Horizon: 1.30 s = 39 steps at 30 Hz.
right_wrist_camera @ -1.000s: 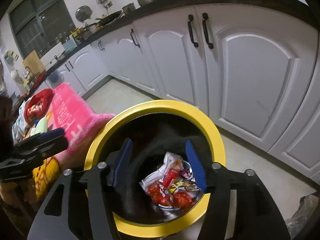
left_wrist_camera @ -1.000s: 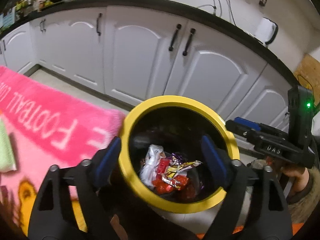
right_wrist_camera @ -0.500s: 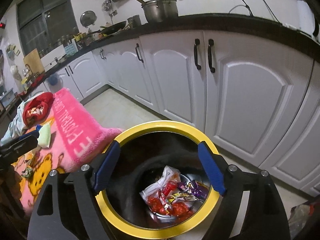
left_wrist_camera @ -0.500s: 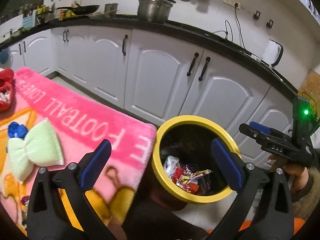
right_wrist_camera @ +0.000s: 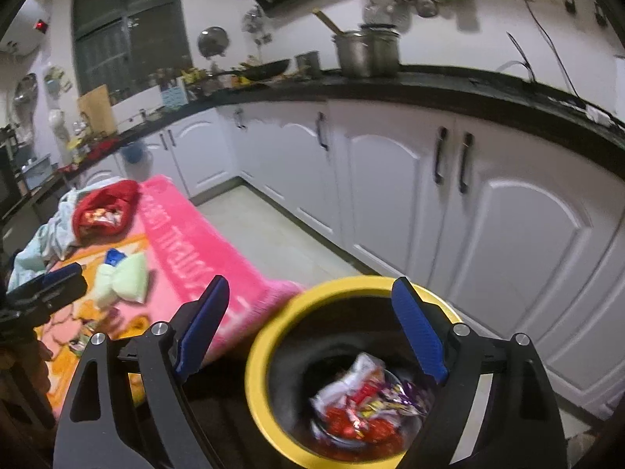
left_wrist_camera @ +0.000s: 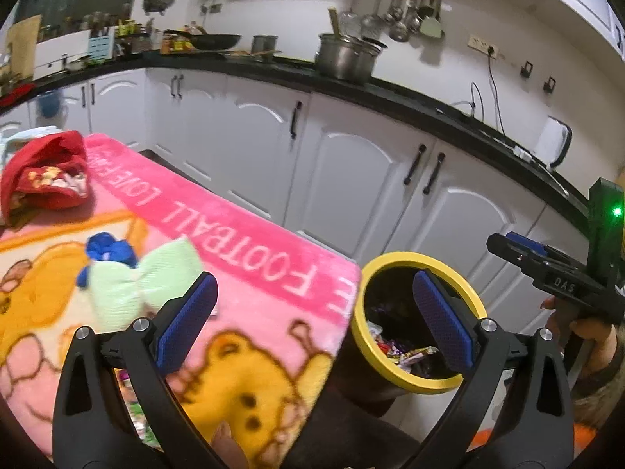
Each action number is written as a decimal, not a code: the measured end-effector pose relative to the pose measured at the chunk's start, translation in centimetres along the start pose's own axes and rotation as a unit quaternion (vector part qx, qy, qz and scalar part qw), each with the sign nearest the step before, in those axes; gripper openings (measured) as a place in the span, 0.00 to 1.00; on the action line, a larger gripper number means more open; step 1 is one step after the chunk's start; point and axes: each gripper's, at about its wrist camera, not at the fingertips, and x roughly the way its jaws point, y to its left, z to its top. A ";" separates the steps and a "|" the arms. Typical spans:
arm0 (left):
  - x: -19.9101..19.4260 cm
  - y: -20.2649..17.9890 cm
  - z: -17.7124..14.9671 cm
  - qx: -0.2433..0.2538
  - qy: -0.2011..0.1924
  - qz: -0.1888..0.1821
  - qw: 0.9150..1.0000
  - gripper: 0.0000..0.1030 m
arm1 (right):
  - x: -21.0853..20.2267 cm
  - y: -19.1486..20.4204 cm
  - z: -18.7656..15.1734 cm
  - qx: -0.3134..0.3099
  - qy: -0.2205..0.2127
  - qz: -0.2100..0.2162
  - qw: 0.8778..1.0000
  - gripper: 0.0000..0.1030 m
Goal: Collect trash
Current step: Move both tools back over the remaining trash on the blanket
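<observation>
Wrappers heaped inside bin beside blanket; light, crinkly, slippery, best pinched at a twisted end. Left gripper wide, empty. Right gripper just opened wide, nothing between.

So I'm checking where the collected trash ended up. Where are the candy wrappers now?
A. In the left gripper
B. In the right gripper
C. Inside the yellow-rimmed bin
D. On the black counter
C: the wrappers lie at the bottom of the bin, and both the left gripper and the right gripper stand open with nothing between their pads.
</observation>
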 end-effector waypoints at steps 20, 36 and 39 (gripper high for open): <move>-5.6 8.6 -0.1 -0.070 -0.052 0.062 0.994 0.89 | 2.0 9.6 0.8 -0.064 0.021 0.064 0.996 0.83; -7.1 16.2 -0.6 -0.128 -0.059 0.114 0.983 0.89 | 4.8 16.9 -0.3 -0.116 0.058 0.118 0.984 0.83; -6.9 17.4 -0.8 -0.136 -0.056 0.120 0.982 0.89 | 5.4 18.5 -0.7 -0.129 0.067 0.129 0.981 0.83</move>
